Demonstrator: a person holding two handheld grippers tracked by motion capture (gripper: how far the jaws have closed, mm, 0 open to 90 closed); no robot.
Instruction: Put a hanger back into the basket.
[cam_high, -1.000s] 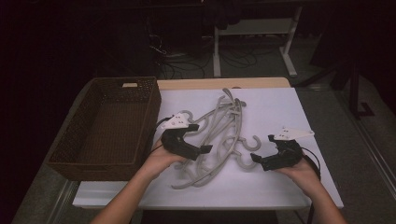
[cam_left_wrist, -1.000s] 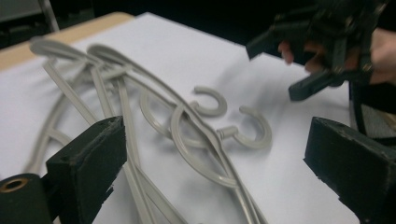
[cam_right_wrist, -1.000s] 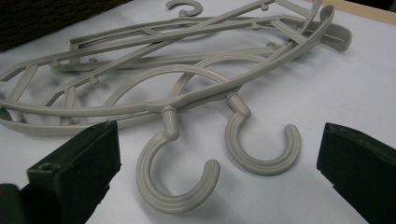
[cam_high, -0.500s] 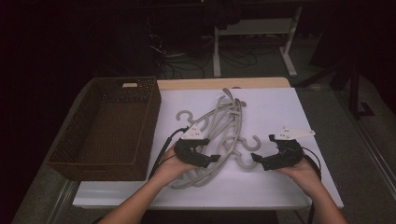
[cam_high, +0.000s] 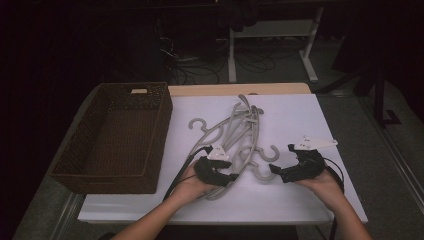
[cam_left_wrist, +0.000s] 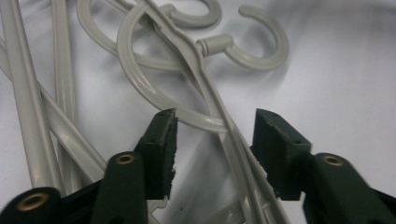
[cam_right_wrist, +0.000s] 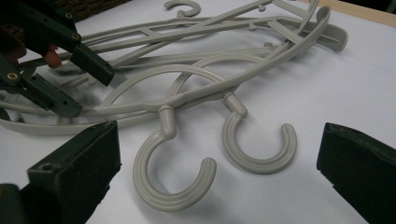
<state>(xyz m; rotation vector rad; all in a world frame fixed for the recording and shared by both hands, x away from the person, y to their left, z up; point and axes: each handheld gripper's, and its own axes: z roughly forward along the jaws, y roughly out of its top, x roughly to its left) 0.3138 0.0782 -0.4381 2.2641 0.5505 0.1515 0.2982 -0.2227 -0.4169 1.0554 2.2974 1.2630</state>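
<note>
Wicker basket (cam_high: 112, 135): dark brown, rectangular, woven walls, well to the left of the left tool, at the table's left edge. Its near right corner stands close to the left forearm.

Left tool (cam_high: 231, 178): black, two jaws, grey plate on top, cable trailing back past the hand. Jaws have just been closing and stand half shut. In the left gripper view (cam_left_wrist: 215, 135) the thin arms of a hanger run between the pads; a gap shows on each side, so the pads do not yet press on it.

Hangers (cam_high: 239, 134): a tangled heap of pale grey plastic clothes hangers, ribbed arms, round open hooks on short swivel necks. The heap spreads ahead of the left tool and away from it up the table's middle; the arms cross and overlap, so a count cannot be given. One hook (cam_high: 198, 123) pokes out ahead and left of the left tool.

Right tool (cam_high: 274, 171): black, same make, jaws wide apart, holding nothing. Two hooks (cam_right_wrist: 259, 142) lie on the sheet just ahead of it, between its jaws in the right gripper view.

Table (cam_high: 300, 117): white sheet over a wooden top. Bare sheet lies ahead and right of the right tool up to the right edge, and a narrow strip lies between both hands and the near edge.
</note>
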